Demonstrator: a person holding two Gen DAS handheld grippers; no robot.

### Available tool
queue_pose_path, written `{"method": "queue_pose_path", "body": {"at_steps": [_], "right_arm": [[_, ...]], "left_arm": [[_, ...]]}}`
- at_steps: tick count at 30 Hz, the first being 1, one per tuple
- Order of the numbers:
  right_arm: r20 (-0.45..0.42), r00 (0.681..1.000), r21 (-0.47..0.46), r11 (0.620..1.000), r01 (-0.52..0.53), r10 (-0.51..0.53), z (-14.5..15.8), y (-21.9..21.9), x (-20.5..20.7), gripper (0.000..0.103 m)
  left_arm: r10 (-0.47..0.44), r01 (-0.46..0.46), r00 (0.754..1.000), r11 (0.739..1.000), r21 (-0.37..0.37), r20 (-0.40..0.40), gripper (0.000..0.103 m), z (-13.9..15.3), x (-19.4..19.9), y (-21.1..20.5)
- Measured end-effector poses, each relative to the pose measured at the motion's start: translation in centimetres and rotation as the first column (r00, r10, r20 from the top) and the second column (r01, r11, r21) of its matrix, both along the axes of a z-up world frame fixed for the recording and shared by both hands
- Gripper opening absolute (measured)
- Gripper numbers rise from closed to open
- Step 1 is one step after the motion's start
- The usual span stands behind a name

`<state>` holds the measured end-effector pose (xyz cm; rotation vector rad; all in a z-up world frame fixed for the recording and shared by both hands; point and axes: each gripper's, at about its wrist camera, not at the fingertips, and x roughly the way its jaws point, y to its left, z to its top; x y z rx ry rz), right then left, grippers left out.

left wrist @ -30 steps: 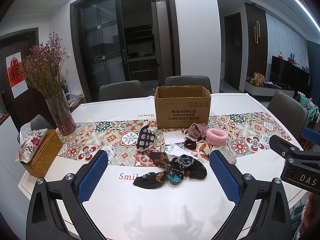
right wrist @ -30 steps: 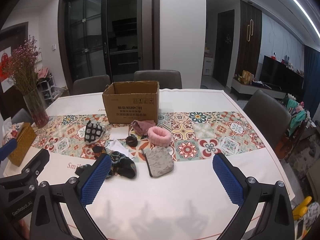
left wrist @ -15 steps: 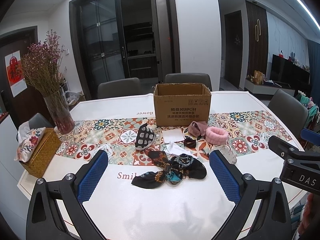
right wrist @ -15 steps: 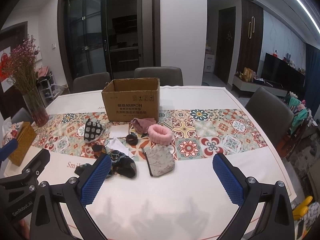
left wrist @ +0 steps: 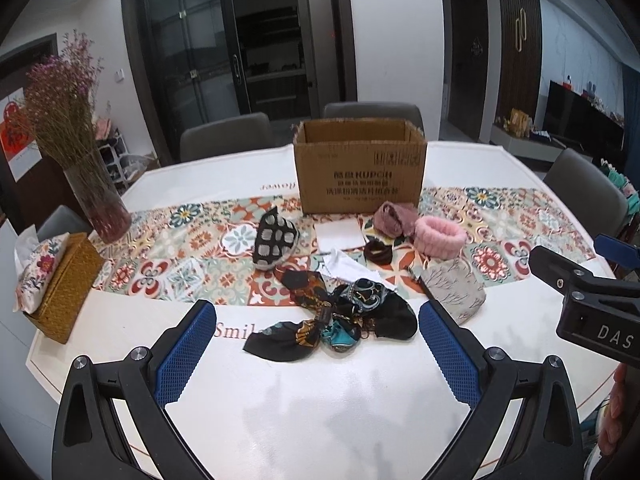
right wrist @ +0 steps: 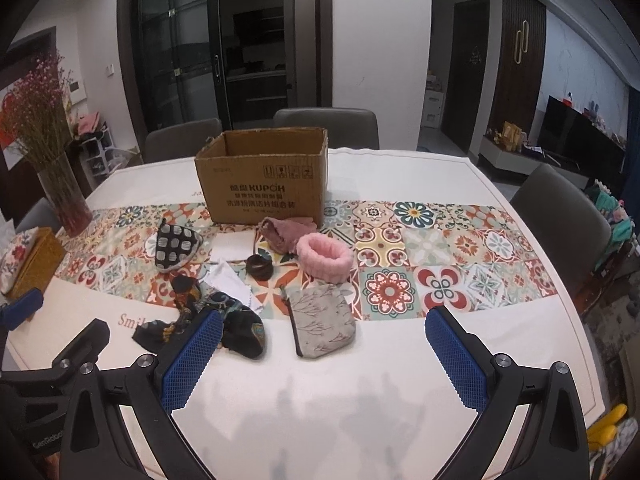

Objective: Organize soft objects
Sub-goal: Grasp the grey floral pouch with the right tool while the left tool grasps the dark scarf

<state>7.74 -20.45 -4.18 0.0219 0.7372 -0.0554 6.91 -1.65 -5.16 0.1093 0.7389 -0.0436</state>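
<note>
An open cardboard box (left wrist: 360, 172) (right wrist: 264, 184) stands on the patterned runner. In front of it lie a dark patterned scarf (left wrist: 336, 316) (right wrist: 240, 328), a black-and-white checked pouch (left wrist: 276, 240) (right wrist: 174, 246), a pink fluffy headband (left wrist: 440, 236) (right wrist: 322, 256), a mauve cloth (left wrist: 394, 216) (right wrist: 286, 230), a dark scrunchie (left wrist: 376, 252) (right wrist: 259, 266), white cloths (left wrist: 340, 234) (right wrist: 232, 246) and a grey pouch (left wrist: 454, 286) (right wrist: 322, 320). My left gripper (left wrist: 316, 346) is open and empty, above the table's near edge before the scarf. My right gripper (right wrist: 324, 354) is open and empty, before the grey pouch.
A glass vase of dried flowers (left wrist: 96, 196) (right wrist: 64, 196) and a woven tissue box (left wrist: 60, 280) (right wrist: 32, 260) stand at the table's left. Grey chairs (left wrist: 224, 136) (right wrist: 560, 208) surround the table. The right gripper's body (left wrist: 592, 304) shows at the left view's right edge.
Both grippers have moved slightly closer to the table items and lowered a little; the jaws stay open. Nothing on the table has moved.
</note>
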Motion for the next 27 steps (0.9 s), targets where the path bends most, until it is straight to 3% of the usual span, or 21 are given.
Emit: {"method": "queue_pose_path", "body": {"at_steps": [10, 19, 27], "right_arm": [[-0.112, 0.993, 0.022, 0.999, -0.040, 0.042, -5.9, -1.5, 5.0, 0.102], [-0.162, 0.985, 0.009, 0.998, -0.066, 0.066, -10.8, -2.2, 9.0, 0.102], [-0.158, 0.984, 0.008, 0.996, -0.086, 0.086, -13.5, -2.4, 12.4, 0.102]], "left_arm": [[-0.001, -0.002, 0.995, 1.000, -0.032, -0.095, 0.103, -5.7, 4.3, -1.7], [0.025, -0.016, 0.993, 0.997, 0.074, -0.119, 0.103, -10.2, 7.4, -3.0], [0.066, -0.057, 0.989, 0.996, 0.076, -0.133, 0.103, -13.0, 9.9, -2.9]]}}
